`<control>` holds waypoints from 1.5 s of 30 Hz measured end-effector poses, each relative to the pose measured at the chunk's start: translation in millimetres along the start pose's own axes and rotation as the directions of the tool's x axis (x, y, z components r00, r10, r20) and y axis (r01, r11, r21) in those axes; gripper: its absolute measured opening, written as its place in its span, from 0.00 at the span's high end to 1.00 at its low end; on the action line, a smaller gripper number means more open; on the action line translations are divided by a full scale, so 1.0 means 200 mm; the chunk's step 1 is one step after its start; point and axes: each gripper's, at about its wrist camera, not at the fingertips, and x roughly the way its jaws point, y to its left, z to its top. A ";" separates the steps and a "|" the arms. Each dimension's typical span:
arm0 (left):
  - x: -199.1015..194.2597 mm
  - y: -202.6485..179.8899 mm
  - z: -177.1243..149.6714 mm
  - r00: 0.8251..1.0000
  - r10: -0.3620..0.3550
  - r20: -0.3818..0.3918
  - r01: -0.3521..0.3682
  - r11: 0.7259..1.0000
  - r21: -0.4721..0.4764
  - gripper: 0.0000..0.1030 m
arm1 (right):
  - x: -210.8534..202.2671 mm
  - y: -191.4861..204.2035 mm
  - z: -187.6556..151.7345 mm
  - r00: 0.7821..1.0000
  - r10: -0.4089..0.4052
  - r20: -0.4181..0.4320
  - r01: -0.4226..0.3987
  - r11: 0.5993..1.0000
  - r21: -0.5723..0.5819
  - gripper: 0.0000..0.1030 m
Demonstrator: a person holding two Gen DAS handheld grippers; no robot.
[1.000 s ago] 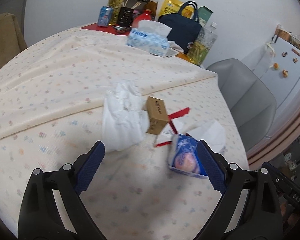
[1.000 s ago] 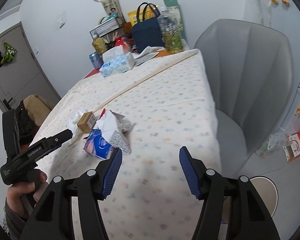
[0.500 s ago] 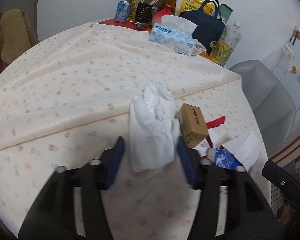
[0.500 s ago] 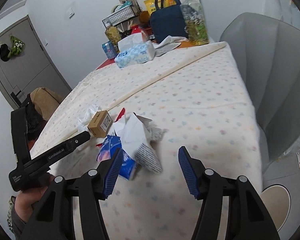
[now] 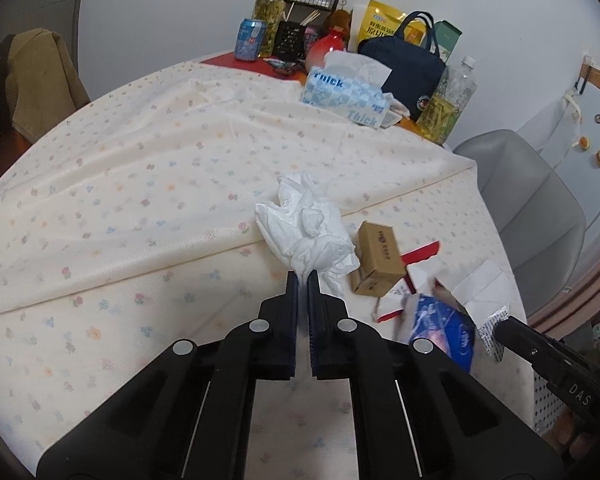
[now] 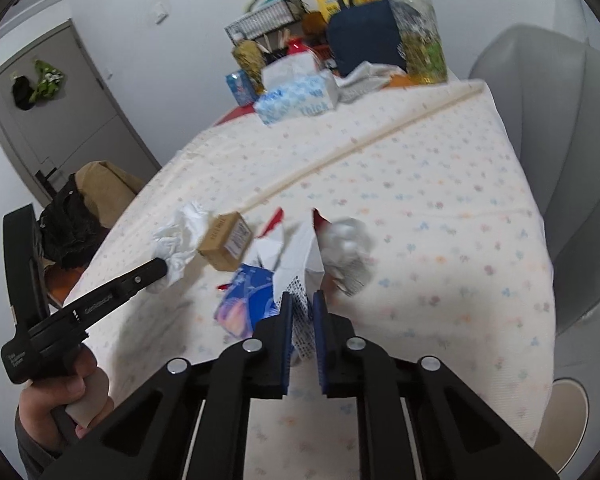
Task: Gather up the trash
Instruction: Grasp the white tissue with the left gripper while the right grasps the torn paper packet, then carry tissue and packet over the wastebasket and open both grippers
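A crumpled white tissue (image 5: 308, 228) lies on the flowered tablecloth (image 5: 140, 184). My left gripper (image 5: 303, 278) is closing its jaws on the tissue's near end, and the pads pinch it. To the right lie a small brown box (image 5: 378, 258), a blue packet (image 5: 440, 332) and a white printed wrapper (image 5: 484, 288). In the right wrist view my right gripper (image 6: 302, 304) is closing on that wrapper (image 6: 300, 256), with the paper pinched between the pads. The blue packet (image 6: 252, 296) and brown box (image 6: 226, 242) sit just left of it. Further left, the left gripper (image 6: 160, 270) holds the tissue (image 6: 180, 240).
At the table's far end stand a tissue box (image 5: 344, 98), a navy bag (image 5: 404, 64), a bottle (image 5: 448, 104) and a can (image 5: 250, 40). A grey chair (image 6: 560, 160) stands at the right side. A hand (image 6: 72, 396) grips the left tool.
Both grippers went from open to shut. The left one swung left over the tissue and pinched it. The right one moved in toward the trash pile and pinched the white wrapper.
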 end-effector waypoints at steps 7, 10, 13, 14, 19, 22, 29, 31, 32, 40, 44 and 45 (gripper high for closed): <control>-0.13 -0.08 0.03 0.998 -0.011 0.059 0.009 1.000 0.029 0.95 | -0.13 0.04 0.00 0.998 0.033 0.047 -0.032 0.999 -0.028 0.92; -0.18 -0.10 0.04 0.997 -0.016 0.080 0.013 0.999 0.037 0.95 | -0.18 0.04 0.00 0.996 0.053 0.073 -0.051 0.998 -0.031 0.93; -0.23 -0.14 0.04 0.995 -0.026 0.093 0.021 0.998 0.051 0.95 | -0.24 0.04 0.01 0.993 0.062 0.102 -0.059 0.998 -0.031 0.93; -0.24 -0.15 0.04 0.995 -0.032 0.094 0.027 0.998 0.055 0.95 | -0.25 0.03 0.01 0.992 0.061 0.108 -0.058 0.998 -0.031 0.93; -0.26 -0.25 0.03 0.994 -0.068 0.088 0.060 0.994 0.087 0.95 | -0.34 -0.03 0.01 0.989 0.041 0.141 -0.039 0.999 -0.014 0.93; -0.24 -0.33 0.01 0.993 -0.096 0.073 0.087 0.990 0.113 0.95 | -0.39 -0.09 -0.01 0.988 0.014 0.152 -0.016 1.000 0.009 0.93; -0.17 -0.60 -0.04 0.985 -0.172 0.025 0.165 0.969 0.184 0.95 | -0.52 -0.32 -0.07 0.983 -0.069 0.172 0.055 0.995 0.086 0.93; -0.15 -0.69 -0.06 0.981 -0.196 0.007 0.190 0.960 0.206 0.95 | -0.57 -0.40 -0.09 0.979 -0.097 0.180 0.078 0.991 0.112 0.93; -0.14 -0.73 -0.07 0.978 -0.206 -0.002 0.202 0.955 0.216 0.95 | -0.59 -0.45 -0.10 0.976 -0.115 0.183 0.092 0.987 0.128 0.93; -0.04 -1.13 -0.20 0.953 -0.287 -0.097 0.303 0.903 0.306 0.95 | -0.78 -0.77 -0.24 0.955 -0.225 0.193 0.174 0.953 0.249 0.93; 0.00 -1.33 -0.30 0.935 -0.318 -0.155 0.353 0.867 0.350 0.95 | -0.86 -0.93 -0.33 0.944 -0.276 0.183 0.210 0.926 0.314 0.93; 0.02 -1.37 -0.31 0.932 -0.322 -0.167 0.362 0.861 0.358 0.95 | -0.88 -0.98 -0.35 0.941 -0.287 0.179 0.217 0.918 0.333 0.93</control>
